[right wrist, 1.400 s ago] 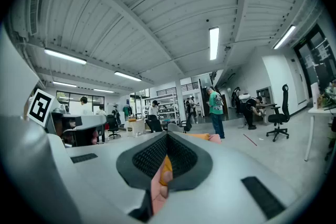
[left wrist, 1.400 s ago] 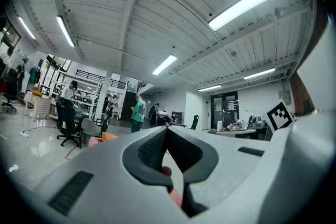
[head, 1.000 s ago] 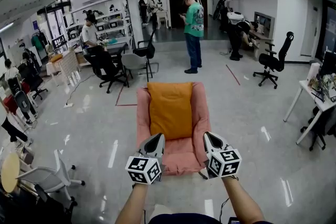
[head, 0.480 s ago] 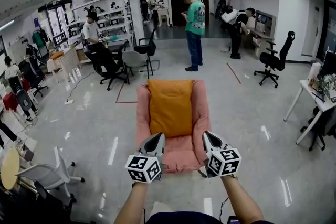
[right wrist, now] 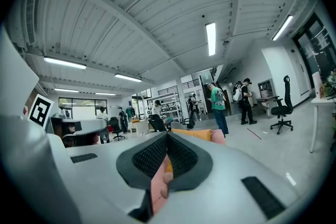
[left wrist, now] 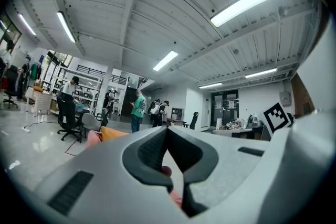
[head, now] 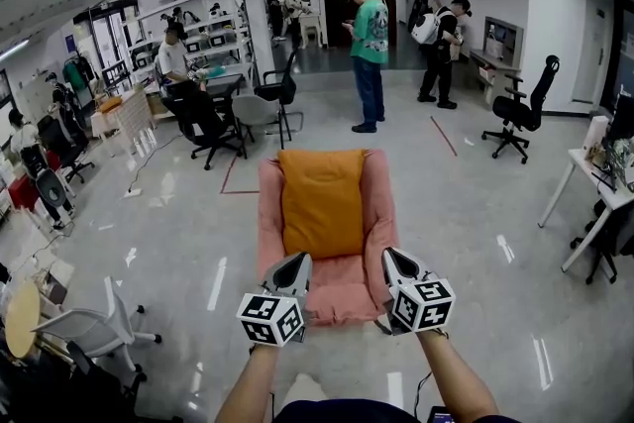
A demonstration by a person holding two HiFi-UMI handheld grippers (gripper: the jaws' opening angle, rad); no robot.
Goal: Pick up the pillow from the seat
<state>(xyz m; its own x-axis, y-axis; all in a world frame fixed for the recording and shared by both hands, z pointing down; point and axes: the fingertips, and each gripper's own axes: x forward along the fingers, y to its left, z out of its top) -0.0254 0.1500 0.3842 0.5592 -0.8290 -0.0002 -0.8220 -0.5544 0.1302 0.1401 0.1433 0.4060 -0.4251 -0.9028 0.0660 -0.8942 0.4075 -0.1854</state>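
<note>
Nearest: left gripper [head: 299,258] and right gripper [head: 388,255], jaws together, empty, level over the chair's [head: 379,205] front edge. In head view alone, whole: orange pillow [head: 322,203] upright on the seat against the backrest. Beyond: office chair [head: 518,114], standing person [head: 369,54].

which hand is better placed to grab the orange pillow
Left, slightly: the left gripper points at the orange fabric pillow; the right gripper at the arm of the pink armchair. Both are shut.
</note>
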